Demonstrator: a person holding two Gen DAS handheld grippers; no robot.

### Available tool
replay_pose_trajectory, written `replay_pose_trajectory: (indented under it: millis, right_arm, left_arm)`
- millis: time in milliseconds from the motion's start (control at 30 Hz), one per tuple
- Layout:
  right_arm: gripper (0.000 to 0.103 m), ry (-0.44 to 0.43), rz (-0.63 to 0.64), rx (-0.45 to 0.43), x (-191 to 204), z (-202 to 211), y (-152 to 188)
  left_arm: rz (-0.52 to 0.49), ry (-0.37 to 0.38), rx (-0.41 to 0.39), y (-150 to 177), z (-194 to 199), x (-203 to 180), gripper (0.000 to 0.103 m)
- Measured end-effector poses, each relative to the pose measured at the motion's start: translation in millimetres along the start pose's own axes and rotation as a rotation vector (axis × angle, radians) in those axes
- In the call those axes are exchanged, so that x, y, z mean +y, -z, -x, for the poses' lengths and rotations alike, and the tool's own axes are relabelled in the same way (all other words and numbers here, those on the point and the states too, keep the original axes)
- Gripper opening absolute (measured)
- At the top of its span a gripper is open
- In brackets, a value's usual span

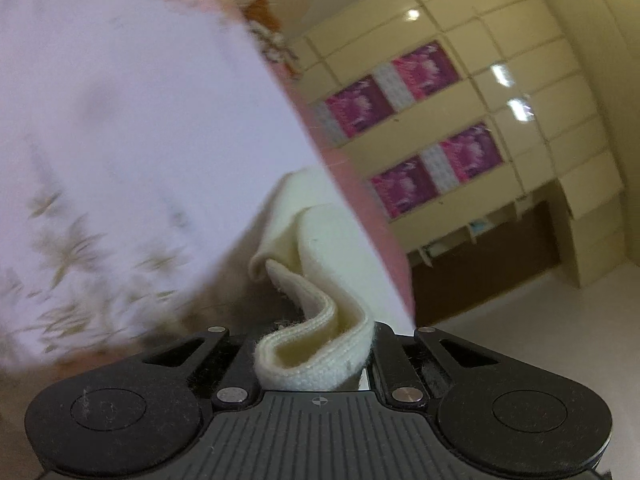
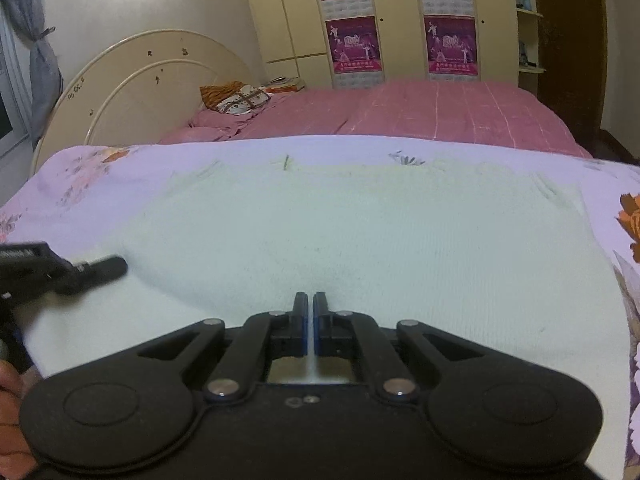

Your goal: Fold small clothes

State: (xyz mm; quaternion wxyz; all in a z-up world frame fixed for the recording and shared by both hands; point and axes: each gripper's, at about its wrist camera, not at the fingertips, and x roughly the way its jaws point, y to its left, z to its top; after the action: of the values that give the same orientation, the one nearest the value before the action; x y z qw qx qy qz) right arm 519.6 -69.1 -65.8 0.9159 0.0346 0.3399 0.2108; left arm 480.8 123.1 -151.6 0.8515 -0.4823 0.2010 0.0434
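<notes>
A cream knit garment (image 2: pixel 360 232) lies spread flat on a lilac floral sheet (image 2: pixel 100 168). My right gripper (image 2: pixel 311 300) is shut, fingertips together just above the garment's near edge, holding nothing that shows. My left gripper (image 1: pixel 314 344) is shut on a thick ribbed edge of the garment (image 1: pixel 316 352), which curls up between the fingers and trails away in a fold. The left gripper also shows in the right wrist view (image 2: pixel 100 268), at the garment's left side. The left view is tilted and blurred.
A pink checked bedspread (image 2: pixel 440 112) covers the bed beyond the sheet, with a rounded cream headboard (image 2: pixel 152 68) and pillows (image 2: pixel 240 98) at the far left. Cream wardrobes with purple posters (image 2: pixel 352 44) stand behind. A grey curtain (image 2: pixel 40 60) hangs left.
</notes>
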Motion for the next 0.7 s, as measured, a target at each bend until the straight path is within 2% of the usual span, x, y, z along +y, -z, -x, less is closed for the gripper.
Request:
replay_pose_trajectory:
  millis: [100, 233, 267, 300, 400, 467, 500, 567, 600, 633, 667, 700]
  right_arm:
    - [0.0, -0.037, -0.084, 0.004, -13, 1, 0]
    - [0.0, -0.095, -0.206, 0.009, -30, -1, -3]
    - [0.0, -0.106, -0.242, -0.012, -36, 4, -3]
    - [0.007, -0.108, -0.272, -0.047, -41, 11, -3]
    - [0.009, -0.144, -0.376, -0.144, -68, 39, -1]
    - [0.014, -0.151, -0.44, -0.182, -89, 55, 1]
    - [0.022, -0.153, -0.489, -0.197, -105, 65, 2]
    - [0.032, -0.166, -0.592, -0.205, -135, 79, 7]
    - [0.045, -0.172, -0.643, -0.206, -150, 84, 11]
    - [0.056, -0.178, -0.68, -0.206, -162, 88, 15]
    - [0.057, -0.185, -0.72, -0.211, -177, 95, 19]
    - [0.057, -0.183, -0.742, -0.217, -187, 99, 22]
  left_arm:
    - [-0.103, 0.036, 0.014, -7, 5, -32, 0.007]
    - [-0.303, 0.063, 0.072, -4, 5, -91, 0.007]
    - [-0.354, 0.071, 0.088, 0, 3, -106, 0.007]
    - [-0.402, 0.077, 0.105, 5, 1, -120, 0.007]
    - [-0.55, 0.074, 0.169, 29, -11, -158, 0.007]
    - [-0.63, 0.054, 0.226, 52, -26, -176, 0.008]
    - [-0.655, 0.049, 0.257, 63, -32, -182, 0.008]
    - [-0.719, 0.025, 0.336, 88, -45, -193, 0.01]
    - [-0.749, 0.003, 0.373, 102, -50, -196, 0.014]
    - [-0.76, 0.004, 0.41, 113, -51, -200, 0.039]
    - [-0.762, 0.05, 0.422, 119, -43, -205, 0.067]
    - [-0.767, 0.105, 0.397, 120, -30, -208, 0.072]
